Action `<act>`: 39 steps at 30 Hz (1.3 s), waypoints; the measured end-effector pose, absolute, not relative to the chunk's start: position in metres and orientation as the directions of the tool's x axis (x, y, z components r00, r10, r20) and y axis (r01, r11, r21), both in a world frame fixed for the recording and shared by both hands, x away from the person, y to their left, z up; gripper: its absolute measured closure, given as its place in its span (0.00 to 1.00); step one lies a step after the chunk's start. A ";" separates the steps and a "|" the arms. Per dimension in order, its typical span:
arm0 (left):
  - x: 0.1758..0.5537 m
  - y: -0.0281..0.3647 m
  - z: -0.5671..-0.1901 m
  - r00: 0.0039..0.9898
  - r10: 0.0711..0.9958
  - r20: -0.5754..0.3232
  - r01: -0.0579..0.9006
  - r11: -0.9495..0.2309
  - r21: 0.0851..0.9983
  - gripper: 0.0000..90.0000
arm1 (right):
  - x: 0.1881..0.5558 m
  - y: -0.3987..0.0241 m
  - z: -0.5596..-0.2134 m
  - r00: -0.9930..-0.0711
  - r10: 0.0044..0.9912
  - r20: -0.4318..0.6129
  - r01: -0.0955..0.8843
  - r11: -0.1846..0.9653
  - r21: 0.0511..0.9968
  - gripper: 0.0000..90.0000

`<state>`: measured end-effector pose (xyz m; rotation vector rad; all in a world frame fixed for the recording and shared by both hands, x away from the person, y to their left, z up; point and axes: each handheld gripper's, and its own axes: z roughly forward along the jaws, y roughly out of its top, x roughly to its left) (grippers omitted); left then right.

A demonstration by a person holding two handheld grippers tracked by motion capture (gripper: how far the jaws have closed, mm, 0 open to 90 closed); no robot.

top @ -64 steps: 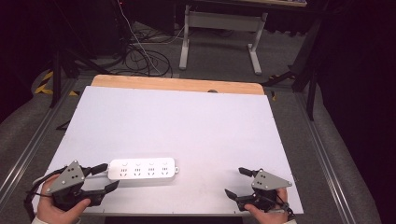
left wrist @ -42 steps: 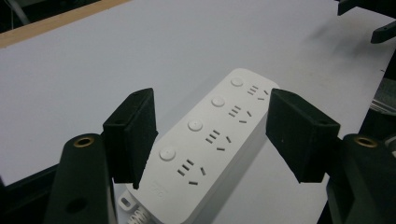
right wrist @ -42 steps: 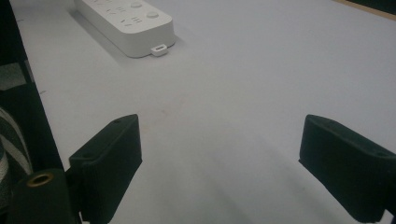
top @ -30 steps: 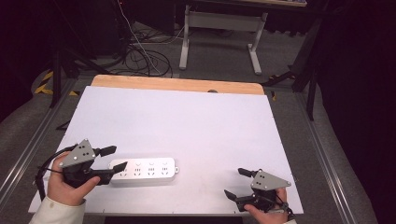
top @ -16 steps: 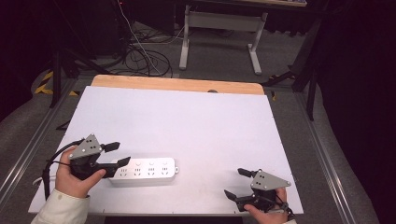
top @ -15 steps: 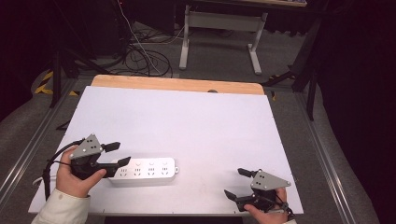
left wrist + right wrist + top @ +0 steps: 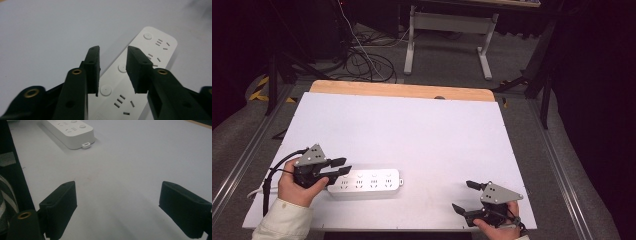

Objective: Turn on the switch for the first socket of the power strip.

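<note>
A white power strip [image 7: 372, 182] lies flat near the front left of the white table [image 7: 412, 125]. My left gripper [image 7: 346, 165] hovers over the strip's left end. In the left gripper view the power strip [image 7: 155, 47] runs away under the jaws, and the left gripper [image 7: 112, 48] stands narrowly open. Its jaws have just been closing, and the pads are not pressing on the strip. My right gripper [image 7: 461, 195] rests at the front right, wide open with nothing in it. The right gripper [image 7: 118, 186] faces bare table, with the power strip [image 7: 72, 130] far off.
A wooden strip [image 7: 402, 91] edges the table's far side. Metal rails [image 7: 242, 160] run along both sides. Beyond the table, cables [image 7: 367, 60] lie on the floor near a desk frame [image 7: 447, 30].
My left gripper has moved right and slightly down over the strip's left end, and its jaws have narrowed. The right gripper and the strip have not moved.
</note>
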<state>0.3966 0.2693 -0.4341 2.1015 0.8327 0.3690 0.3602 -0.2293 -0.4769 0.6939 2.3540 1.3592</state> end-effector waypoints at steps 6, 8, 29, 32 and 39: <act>0.398 0.269 -0.438 0.739 0.673 -0.033 0.458 -0.466 0.757 0.89 | 0.360 -0.230 -0.477 -0.825 0.563 -0.046 0.243 0.427 0.871 0.17; 0.399 0.268 -0.439 0.743 0.669 -0.029 0.460 -0.479 0.748 0.94 | 0.360 -0.229 -0.477 -0.826 0.562 -0.044 0.243 0.426 0.872 0.17; 0.404 0.260 -0.447 0.731 0.682 -0.014 0.530 -0.555 0.641 1.00 | 0.360 -0.229 -0.477 -0.827 0.561 -0.039 0.249 0.427 0.869 0.17; 0.405 0.260 -0.447 0.730 0.683 -0.011 0.532 -0.559 0.636 1.00 | 0.360 -0.229 -0.477 -0.826 0.562 -0.038 0.250 0.427 0.869 0.17; 0.407 0.258 -0.450 0.726 0.688 -0.003 0.537 -0.565 0.627 1.00 | 0.361 -0.230 -0.478 -0.826 0.562 -0.034 0.252 0.424 0.870 0.17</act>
